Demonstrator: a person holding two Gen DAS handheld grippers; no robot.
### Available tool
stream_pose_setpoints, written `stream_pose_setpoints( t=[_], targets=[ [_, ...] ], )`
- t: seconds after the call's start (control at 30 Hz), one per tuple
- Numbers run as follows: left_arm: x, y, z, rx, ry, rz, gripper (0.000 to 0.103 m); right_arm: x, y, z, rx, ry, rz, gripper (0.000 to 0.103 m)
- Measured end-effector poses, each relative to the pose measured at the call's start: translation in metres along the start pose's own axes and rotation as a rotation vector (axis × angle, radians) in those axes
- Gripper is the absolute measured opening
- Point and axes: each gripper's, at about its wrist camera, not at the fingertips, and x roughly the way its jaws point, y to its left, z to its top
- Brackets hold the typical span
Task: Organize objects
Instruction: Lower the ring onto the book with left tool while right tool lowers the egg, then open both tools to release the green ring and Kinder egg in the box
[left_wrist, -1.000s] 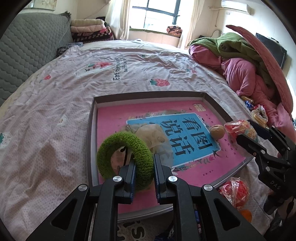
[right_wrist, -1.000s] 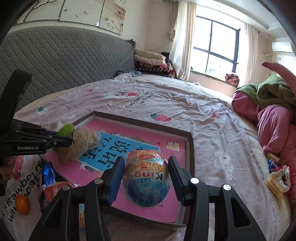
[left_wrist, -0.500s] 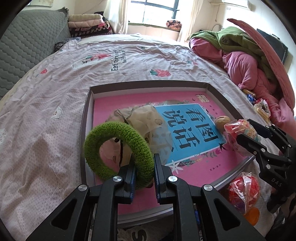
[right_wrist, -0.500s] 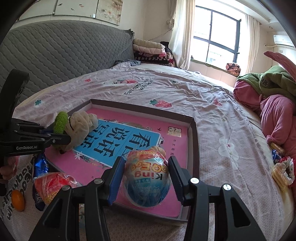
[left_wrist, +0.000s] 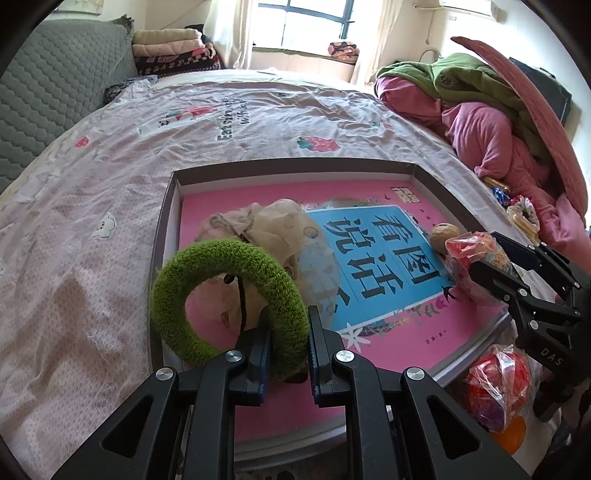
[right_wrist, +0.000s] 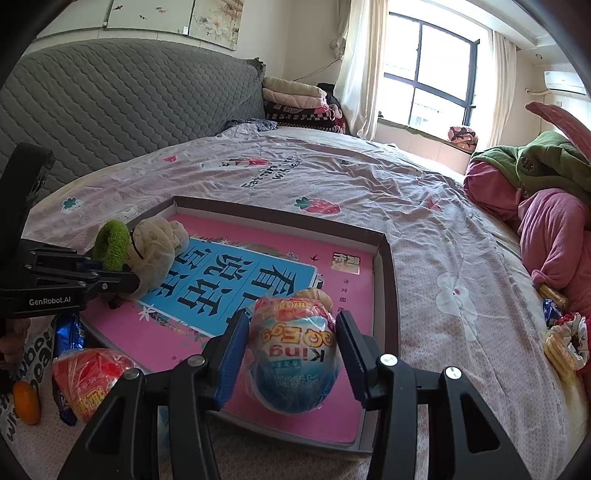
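left wrist view, left to right: pinkish printed bedsheet fills the left side. shallow box tray with dark rim lies on it, pink and blue book cover flat inside. left gripper at 6 o'clock, jaws pressed together on the green fuzzy ring; the ring stands up out of the jaws toward 11 o'clock, over the tray's near left part. beige cloth bundle lies in the tray just behind the ring, touching it. small tan ball at 3 o'clock of the bundle, near the tray's right rim. right gripper comes in from 4 o'clock. red wrapped snack lies outside the tray at 4 o'clock.

right wrist view, left to right: left gripper at 9 o'clock with the ring. right gripper at 6 o'clock, jaws part spread, pinching the wrapped toy egg on both sides; the egg hangs over the tray's near right corner. pile of pink and green clothes at 3 o'clock.
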Motion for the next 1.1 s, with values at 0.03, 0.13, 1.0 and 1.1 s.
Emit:
stream_pose_setpoints(
  t=[0.03, 0.13, 1.0, 1.1],
  targets=[
    [0.0014, 0.0010, 0.0004, -0.006, 0.000, 0.004, 0.016, 0.0009, 0.0000, 0.0003, 0.000, -0.001, -0.003, 0.049],
    [0.0037, 0.0040, 0.0017, -0.025, -0.001, 0.008, 0.016, 0.0025, 0.0000, 0.0008, -0.001, -0.004, -0.010, 0.049],
    [0.0022, 0.0067, 0.0051, -0.036, 0.002, -0.017, 0.022, 0.0074, -0.0050, -0.0009, 0.024, 0.009, -0.033, 0.059],
    [0.0003, 0.0064, 0.0048, -0.037, 0.014, -0.016, 0.022, 0.0064, -0.0043, -0.0004, 0.019, 0.012, -0.033, 0.059]
  ],
)
